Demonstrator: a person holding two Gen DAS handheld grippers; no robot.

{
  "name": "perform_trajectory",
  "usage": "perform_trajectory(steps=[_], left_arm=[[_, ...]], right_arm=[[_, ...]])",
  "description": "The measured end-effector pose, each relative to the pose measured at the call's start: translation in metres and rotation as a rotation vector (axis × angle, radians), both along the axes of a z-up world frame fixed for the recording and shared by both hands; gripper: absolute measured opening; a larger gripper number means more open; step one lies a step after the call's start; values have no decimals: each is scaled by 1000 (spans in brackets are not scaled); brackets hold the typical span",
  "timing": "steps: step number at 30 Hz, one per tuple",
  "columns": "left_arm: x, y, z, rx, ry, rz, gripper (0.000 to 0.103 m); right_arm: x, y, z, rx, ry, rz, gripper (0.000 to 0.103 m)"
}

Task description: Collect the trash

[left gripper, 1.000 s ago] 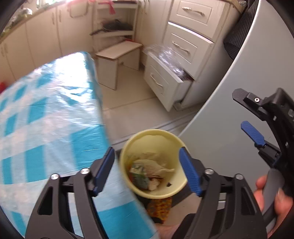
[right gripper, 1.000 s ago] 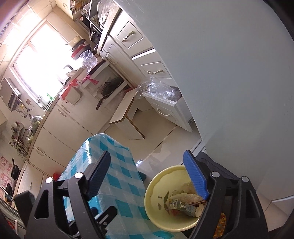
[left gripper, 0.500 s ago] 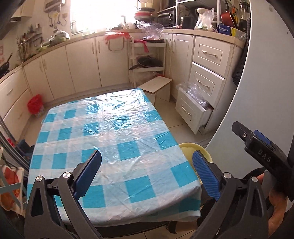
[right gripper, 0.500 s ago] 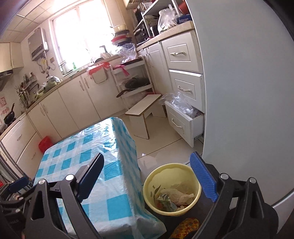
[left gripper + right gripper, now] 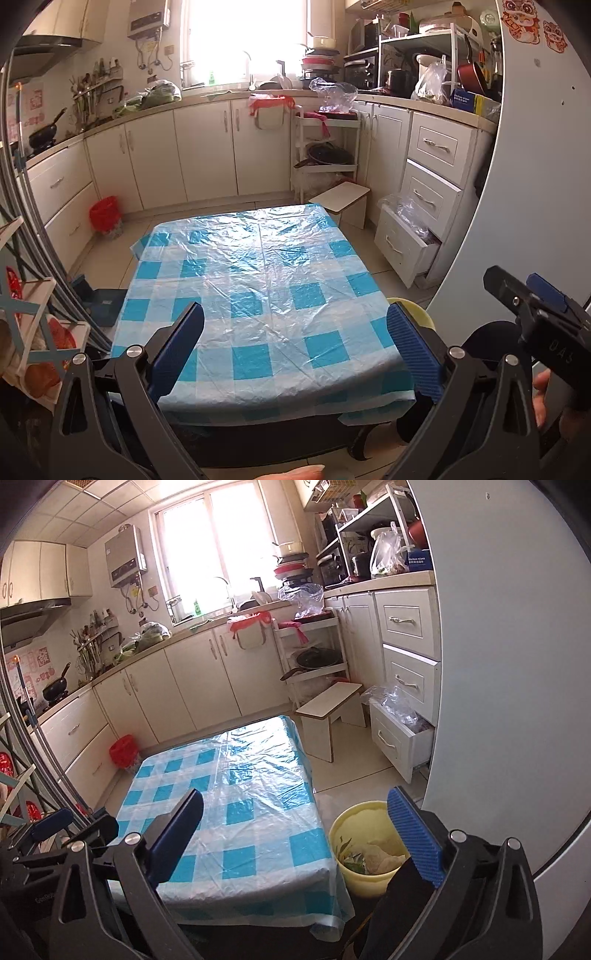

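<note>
Both grippers, left (image 5: 295, 347) and right (image 5: 295, 834), above the checked surface (image 5: 258, 288); the right's fingers have just been opening. Both spread wide, nothing between them. Trash lies in the yellow bin (image 5: 354, 878) beside the surface.

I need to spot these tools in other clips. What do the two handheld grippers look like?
Both match: the left gripper and right gripper have matte black angular frames with silver bolt heads and triangular cut-outs. Each finger carries a blue ribbed pad. In the left wrist view, the right gripper's body shows pale lettering. No sleeves or cables are visible.
</note>
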State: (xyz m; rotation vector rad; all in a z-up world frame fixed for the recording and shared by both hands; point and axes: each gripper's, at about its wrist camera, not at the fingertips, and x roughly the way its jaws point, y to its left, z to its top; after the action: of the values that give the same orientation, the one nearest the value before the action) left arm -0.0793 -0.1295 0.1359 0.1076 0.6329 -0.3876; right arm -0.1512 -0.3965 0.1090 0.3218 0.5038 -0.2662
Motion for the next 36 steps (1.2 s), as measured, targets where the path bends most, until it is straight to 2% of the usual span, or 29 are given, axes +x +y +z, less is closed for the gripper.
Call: perform_trajectory(steps=[15, 36], left_arm=[[-21, 34, 7, 0, -24, 67, 95], [-33, 31, 17, 11, -52, 64, 95]], right_arm=[[-22, 32, 8, -31, -19, 5, 96], [-30, 37, 10, -51, -27, -2, 96]])
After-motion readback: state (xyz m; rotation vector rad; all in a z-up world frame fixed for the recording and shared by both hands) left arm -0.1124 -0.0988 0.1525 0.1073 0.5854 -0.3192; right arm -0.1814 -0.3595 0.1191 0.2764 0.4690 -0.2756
